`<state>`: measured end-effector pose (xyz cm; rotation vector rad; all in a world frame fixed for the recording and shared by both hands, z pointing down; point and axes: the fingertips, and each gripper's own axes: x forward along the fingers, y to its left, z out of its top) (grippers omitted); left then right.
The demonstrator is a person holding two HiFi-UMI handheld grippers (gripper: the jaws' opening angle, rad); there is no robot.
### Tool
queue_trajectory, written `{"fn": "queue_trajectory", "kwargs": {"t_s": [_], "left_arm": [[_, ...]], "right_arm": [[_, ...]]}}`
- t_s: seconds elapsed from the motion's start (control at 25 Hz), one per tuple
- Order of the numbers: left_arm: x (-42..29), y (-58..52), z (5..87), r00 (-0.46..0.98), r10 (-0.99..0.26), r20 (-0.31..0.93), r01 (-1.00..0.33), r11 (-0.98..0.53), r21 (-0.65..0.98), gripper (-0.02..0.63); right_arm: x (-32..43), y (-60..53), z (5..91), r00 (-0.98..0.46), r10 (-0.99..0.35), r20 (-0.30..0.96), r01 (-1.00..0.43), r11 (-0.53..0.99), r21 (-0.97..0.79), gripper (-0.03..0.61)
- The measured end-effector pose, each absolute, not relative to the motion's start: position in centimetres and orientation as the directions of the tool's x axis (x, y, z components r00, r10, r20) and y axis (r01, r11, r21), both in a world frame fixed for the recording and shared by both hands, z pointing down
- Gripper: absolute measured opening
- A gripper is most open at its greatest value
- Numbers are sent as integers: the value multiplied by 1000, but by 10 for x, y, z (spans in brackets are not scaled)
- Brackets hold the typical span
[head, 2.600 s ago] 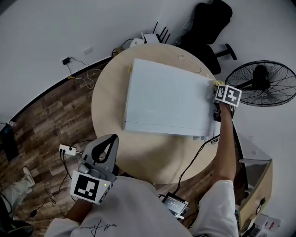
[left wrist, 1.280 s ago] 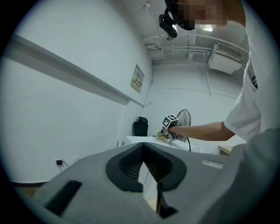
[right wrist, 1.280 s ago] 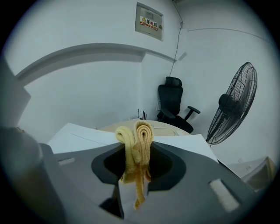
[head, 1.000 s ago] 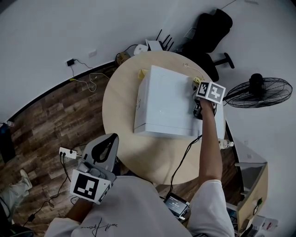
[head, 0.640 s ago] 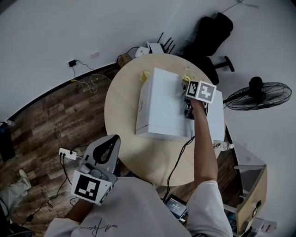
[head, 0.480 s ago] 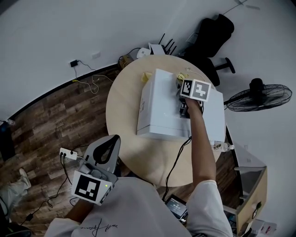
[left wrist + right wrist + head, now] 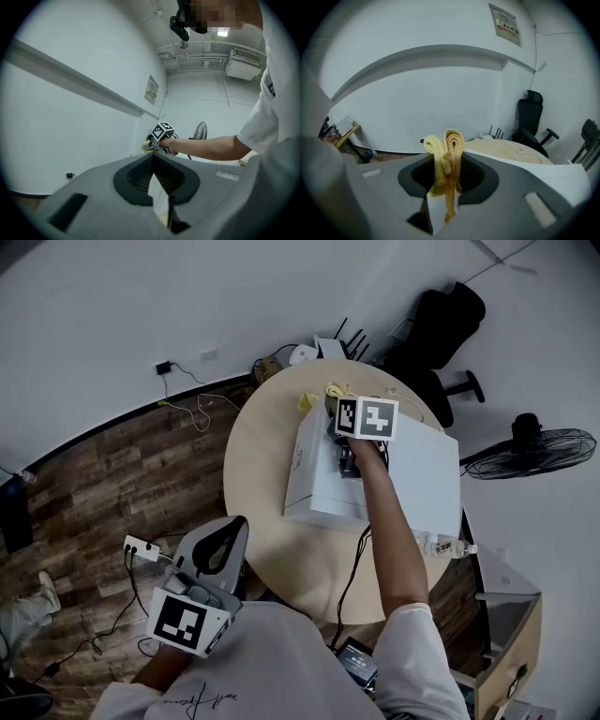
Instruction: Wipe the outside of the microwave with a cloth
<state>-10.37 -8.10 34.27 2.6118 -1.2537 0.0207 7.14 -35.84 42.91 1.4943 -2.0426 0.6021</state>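
The right gripper (image 7: 449, 185) is pinching the yellow cloth (image 7: 449, 150), probably wiping the microwave (image 7: 422, 479) top at its 11 o'clock corner. Next it needs sliding across. The left gripper (image 7: 153, 171) is hanging closed, empty.

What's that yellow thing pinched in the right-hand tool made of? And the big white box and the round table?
Cloth: soft yellow fabric, matte, seemingly ribbed; it folds into rolled loops between the jaws of the right gripper. Microwave: probably painted sheet metal, smooth white, flat panels with crisp edges. Table: pale wood or wood-look laminate, matte; which one is unclear.
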Motion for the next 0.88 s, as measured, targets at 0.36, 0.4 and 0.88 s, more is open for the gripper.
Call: {"fn": "queue_trajectory", "kwargs": {"t_s": [0.36, 0.4, 0.88], "left_arm": [[-86, -76, 337, 647, -755, 108, -756, -618, 216, -8], [-81, -75, 337, 652, -750, 106, -752, -623, 216, -8], [-5, -77, 335, 740, -666, 94, -667, -710, 226, -8]], "right_arm": [[55, -334, 379, -383, -742, 551, -906, 417, -68, 124], [66, -332, 376, -368, -750, 549, -911, 408, -54, 124], [255, -299, 370, -95, -810, 579, -984, 165, 69, 124]]}}
